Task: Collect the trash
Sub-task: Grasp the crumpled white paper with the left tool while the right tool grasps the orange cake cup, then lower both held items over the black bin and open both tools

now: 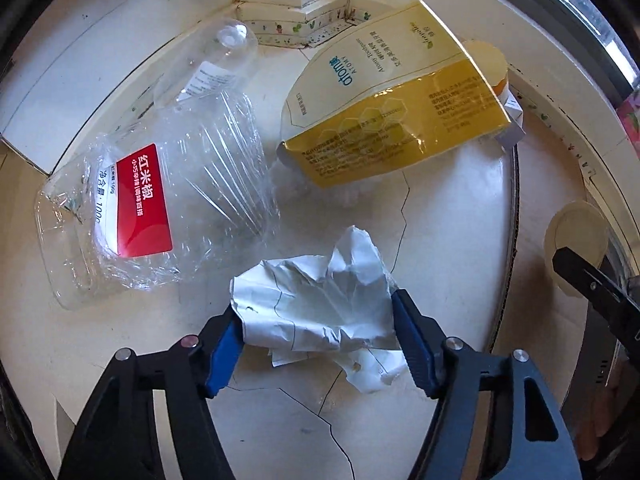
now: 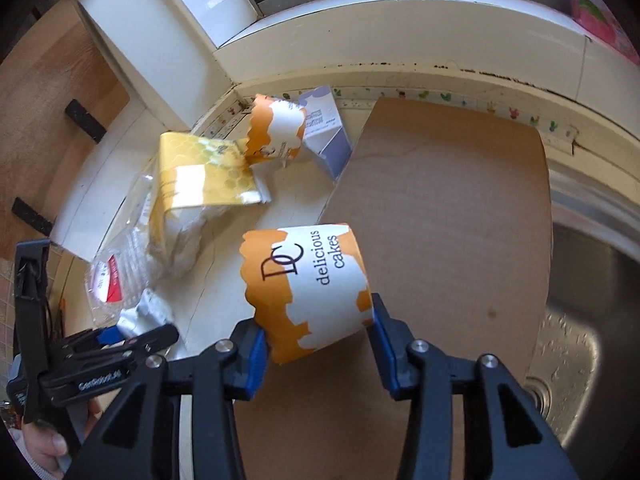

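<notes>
Left gripper: clenched on the crumpled paper, both pads touching its sides.
Right gripper: grasping the paper cup, tilted between its pads.

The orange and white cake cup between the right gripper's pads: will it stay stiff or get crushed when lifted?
The cake cup looks like thin paper, open at both ends, so it probably dents if squeezed. It seems empty, likely very light. The right gripper has pads at its sides; its smooth round wall might slip.
</notes>
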A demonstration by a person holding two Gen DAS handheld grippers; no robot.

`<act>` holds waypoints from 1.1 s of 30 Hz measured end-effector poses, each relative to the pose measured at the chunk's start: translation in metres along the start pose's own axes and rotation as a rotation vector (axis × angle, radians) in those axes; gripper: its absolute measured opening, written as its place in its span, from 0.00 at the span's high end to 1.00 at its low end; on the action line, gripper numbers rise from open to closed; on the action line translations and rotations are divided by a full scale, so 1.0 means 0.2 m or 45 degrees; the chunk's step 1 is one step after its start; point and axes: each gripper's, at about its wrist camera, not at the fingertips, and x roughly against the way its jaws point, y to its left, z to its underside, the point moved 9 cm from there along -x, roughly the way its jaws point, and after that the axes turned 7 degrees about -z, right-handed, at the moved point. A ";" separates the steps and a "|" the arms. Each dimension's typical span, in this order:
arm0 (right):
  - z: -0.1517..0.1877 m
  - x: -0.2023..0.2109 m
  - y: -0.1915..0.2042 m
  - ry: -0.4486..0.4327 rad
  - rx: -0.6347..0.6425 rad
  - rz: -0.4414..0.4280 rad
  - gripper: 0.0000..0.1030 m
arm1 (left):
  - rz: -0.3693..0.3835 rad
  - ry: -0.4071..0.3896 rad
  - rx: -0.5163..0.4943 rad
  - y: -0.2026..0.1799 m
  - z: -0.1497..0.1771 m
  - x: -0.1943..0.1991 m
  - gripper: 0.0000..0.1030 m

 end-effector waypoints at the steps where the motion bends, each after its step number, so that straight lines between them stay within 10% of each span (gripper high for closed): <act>1: 0.03 0.02 0.01 0.002 0.001 -0.006 0.57 | -0.003 -0.024 -0.018 0.00 0.01 0.02 0.38; 17: 0.38 0.40 0.40 -0.148 -0.056 0.074 0.57 | 0.141 -0.262 -0.267 0.21 0.34 0.48 0.45; 33: 1.18 0.70 1.11 -0.184 -0.061 0.222 0.56 | 0.387 -0.358 -0.358 0.71 0.95 0.94 0.45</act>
